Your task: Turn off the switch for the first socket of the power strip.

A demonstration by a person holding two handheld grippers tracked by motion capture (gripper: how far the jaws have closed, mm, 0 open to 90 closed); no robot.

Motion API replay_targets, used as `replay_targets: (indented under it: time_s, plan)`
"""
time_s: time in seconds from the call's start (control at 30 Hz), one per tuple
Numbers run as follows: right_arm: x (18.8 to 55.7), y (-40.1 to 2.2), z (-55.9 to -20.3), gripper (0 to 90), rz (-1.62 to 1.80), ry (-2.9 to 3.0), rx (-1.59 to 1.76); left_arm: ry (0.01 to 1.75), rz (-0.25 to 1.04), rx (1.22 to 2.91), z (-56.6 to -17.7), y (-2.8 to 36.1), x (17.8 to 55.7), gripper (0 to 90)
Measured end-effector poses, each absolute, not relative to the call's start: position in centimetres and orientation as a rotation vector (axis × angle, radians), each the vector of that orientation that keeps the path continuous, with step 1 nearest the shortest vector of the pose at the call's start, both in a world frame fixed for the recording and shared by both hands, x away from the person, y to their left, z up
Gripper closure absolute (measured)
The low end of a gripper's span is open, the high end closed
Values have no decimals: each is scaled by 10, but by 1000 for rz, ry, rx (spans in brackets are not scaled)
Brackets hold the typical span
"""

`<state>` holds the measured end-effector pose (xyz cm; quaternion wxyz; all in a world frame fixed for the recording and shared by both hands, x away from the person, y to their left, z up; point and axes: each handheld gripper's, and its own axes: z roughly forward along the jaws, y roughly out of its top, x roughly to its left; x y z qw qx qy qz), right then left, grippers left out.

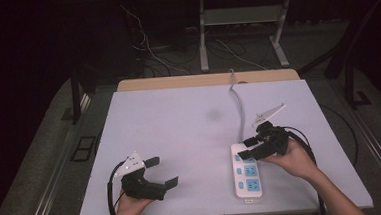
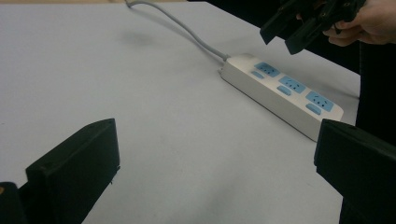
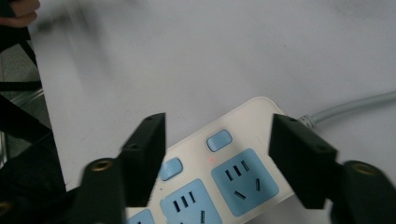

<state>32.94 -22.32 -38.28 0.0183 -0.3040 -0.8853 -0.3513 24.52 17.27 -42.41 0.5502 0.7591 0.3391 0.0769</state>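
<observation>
The power strip lies flat on the right half of the table, its long axis running from the near edge toward the far edge, with a slight lean. Its cable leaves the far end and trails away over the far edge, so the strip points cable-end away from the person. Three blue sockets sit in a row along it, each with a small blue switch beside it; in the right gripper view a tiny red light glows near the switch at the cable end. The right gripper hovers directly over that far end, tipped downward, so the strip lies just below and ahead of its jaws. The jaws stand part-way apart with nothing between them and do not touch the casing; in the right gripper view they bracket the end socket and its switch across the strip's width. The left gripper rests low near the front left of the table, well apart from the strip, jaws wide and empty. The right hand is clearly the nearer one, so I judge that any press on a switch or grasp of the strip falls to it, coming straight down.
</observation>
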Motion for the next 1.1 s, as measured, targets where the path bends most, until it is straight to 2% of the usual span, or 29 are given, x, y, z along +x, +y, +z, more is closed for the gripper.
replay_targets:
  time_s: [0.07,0.1,0.17,0.23,0.27,0.3,0.33,0.47,0.7,1.1]
  plan:
    - [331,-223,-384,529,-1079,-2755,-948,802,183,1798,-424,173,245,0]
    - [331,-223,-384,529,-1079,-2755,-948,802,182,1798,-424,173,246,0]
    - [333,-223,-386,628,-1070,-2757,-947,803,182,1797,-424,173,246,0]
    - [333,-223,-387,682,-1071,-2758,-943,803,182,1797,-424,173,246,0]
    - [333,-223,-387,682,-1071,-2758,-943,803,181,1797,-424,173,246,0]
    - [335,-222,-388,728,-1063,-2757,-935,803,181,1797,-424,173,246,0]
    - [335,-222,-388,728,-1063,-2757,-935,803,181,1797,-424,173,246,0]
    - [337,-218,-392,819,-1041,-2763,-928,802,180,1797,-425,173,246,0]
    - [340,-214,-398,892,-1001,-2790,-925,803,178,1797,-425,173,246,0]
    - [343,-205,-406,895,-983,-2786,-911,808,173,1794,-425,174,247,0]
